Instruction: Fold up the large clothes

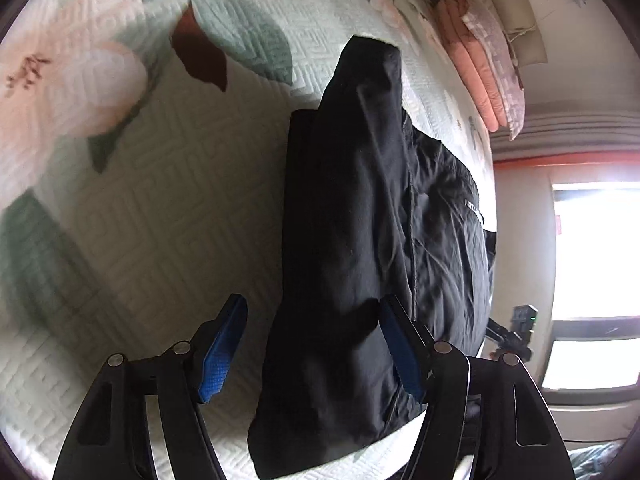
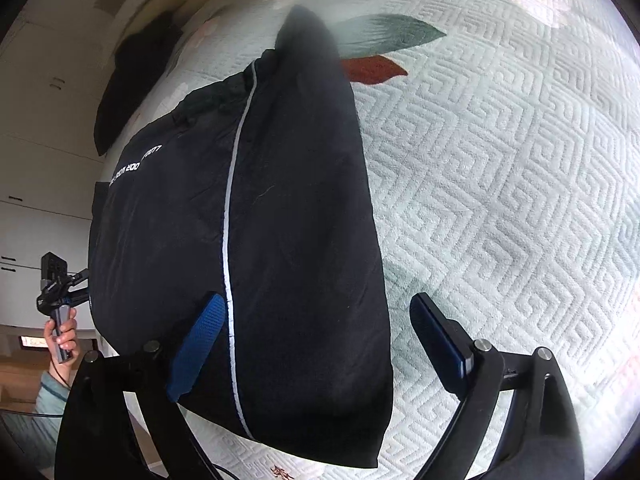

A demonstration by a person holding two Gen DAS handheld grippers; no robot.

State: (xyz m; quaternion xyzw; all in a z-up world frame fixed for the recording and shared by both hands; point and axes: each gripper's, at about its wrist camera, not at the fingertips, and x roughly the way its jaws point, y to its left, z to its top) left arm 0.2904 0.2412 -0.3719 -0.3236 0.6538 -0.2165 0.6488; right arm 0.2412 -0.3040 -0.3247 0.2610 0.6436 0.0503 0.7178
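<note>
A black jacket (image 1: 360,220) with white lettering lies partly folded on a pale green quilted bedspread (image 1: 140,200). In the right wrist view the jacket (image 2: 280,240) shows a white piping line down its length. My left gripper (image 1: 314,344) is open above the jacket's near end, its blue pads either side of the fabric, gripping nothing. My right gripper (image 2: 316,344) is open too, one pad over the jacket and the other over the bedspread (image 2: 500,200). The other gripper shows in the right wrist view (image 2: 60,284), held in a hand.
Folded pink and patterned bedding (image 1: 480,64) lies at the bed's far edge. A bright window (image 1: 592,260) is at the right. A dark garment (image 2: 128,80) lies farther up the bed near white cabinets (image 2: 36,160).
</note>
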